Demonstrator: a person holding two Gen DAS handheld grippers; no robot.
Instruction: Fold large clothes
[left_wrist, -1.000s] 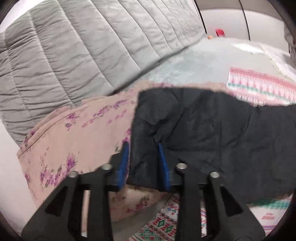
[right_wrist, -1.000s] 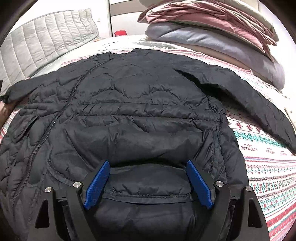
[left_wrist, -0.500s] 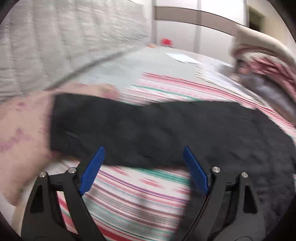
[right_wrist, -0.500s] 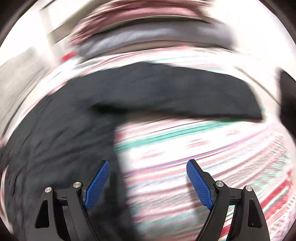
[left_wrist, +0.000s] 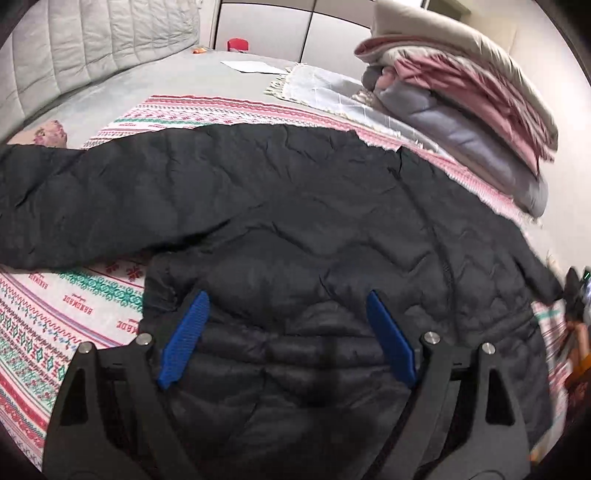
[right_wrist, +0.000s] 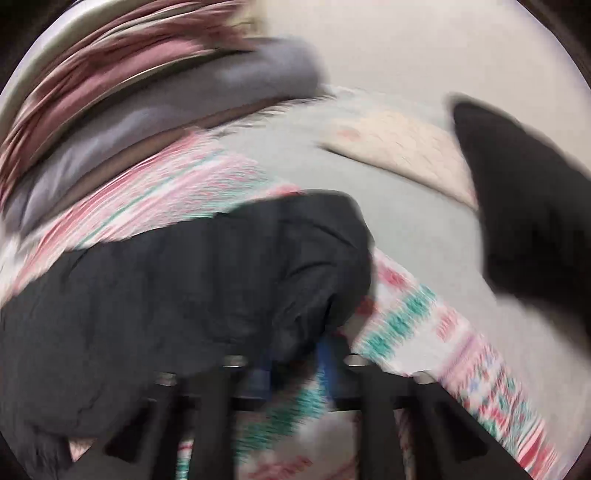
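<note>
jacket (left_wrist: 314, 221): spread flat on patterned blanket (left_wrist: 55, 314)
left gripper (left_wrist: 284, 336): jaws apart above jacket
right gripper (right_wrist: 295, 369): jaws together, clamped on jacket sleeve (right_wrist: 221, 266)

Motion blur smears the whole right wrist view, leaving the right tongs (right_wrist: 295, 365) indistinct against the jacket (right_wrist: 184, 295); the left wrist view cuts off the sleeve (left_wrist: 55, 206) at its edge.
</note>
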